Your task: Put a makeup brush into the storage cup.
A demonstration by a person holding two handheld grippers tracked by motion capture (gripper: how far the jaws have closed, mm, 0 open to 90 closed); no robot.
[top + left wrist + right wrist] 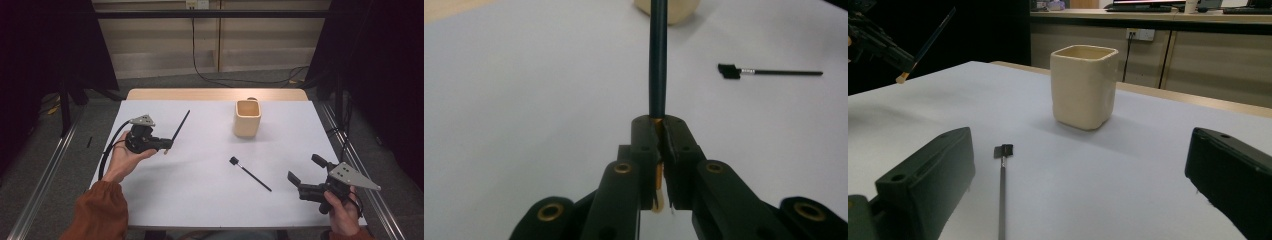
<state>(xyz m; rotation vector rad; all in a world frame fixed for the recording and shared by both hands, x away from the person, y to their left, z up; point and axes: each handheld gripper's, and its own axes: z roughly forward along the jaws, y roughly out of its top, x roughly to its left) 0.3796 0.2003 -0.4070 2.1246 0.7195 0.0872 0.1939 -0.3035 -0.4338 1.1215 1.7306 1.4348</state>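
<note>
One brush (179,128) is pinched tight in the left gripper (168,145), up off the worktop (200,190). The right gripper (306,174) gapes wide, empty. Another brush (250,174) lies flat. The cup (247,118) looks empty.

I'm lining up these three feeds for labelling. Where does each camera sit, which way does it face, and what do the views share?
High view: above the person's side, looking forward and down on the white table; forearms, left gripper, right gripper.
Left gripper view: along shut jaws clamping a dark brush.
Right gripper view: between open jaws toward the cream cup.
Shared: cup and the black brush lying on the table.
</note>
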